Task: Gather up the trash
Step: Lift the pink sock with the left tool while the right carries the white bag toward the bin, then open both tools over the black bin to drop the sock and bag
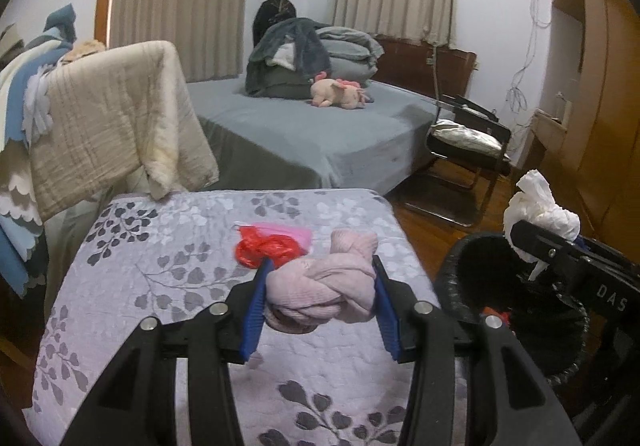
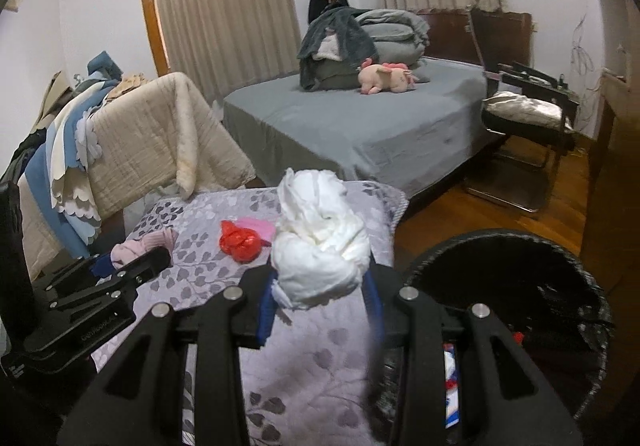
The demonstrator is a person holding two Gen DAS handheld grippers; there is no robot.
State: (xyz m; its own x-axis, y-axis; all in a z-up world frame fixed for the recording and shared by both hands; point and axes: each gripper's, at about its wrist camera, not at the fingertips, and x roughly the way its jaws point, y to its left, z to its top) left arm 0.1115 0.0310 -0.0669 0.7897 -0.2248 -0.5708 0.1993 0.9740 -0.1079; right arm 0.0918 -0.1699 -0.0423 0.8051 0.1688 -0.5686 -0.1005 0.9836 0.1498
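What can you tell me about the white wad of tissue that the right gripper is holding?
The white tissue wad is a crumpled, soft-looking bundle of thin paper, twisted into folds with a tuft sticking up at its top. It sits between the blue pads of the right gripper, which is shut on it and holds it clear of the leaf-patterned quilt. The black-lined trash bin stands just to its right. From the left wrist view the wad pokes up above the gripper's black finger.

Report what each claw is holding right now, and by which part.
Left claw: knotted pink cloth, clamped across the sides of its knot. Right claw: wad of white tissue, pinched at its lower half.
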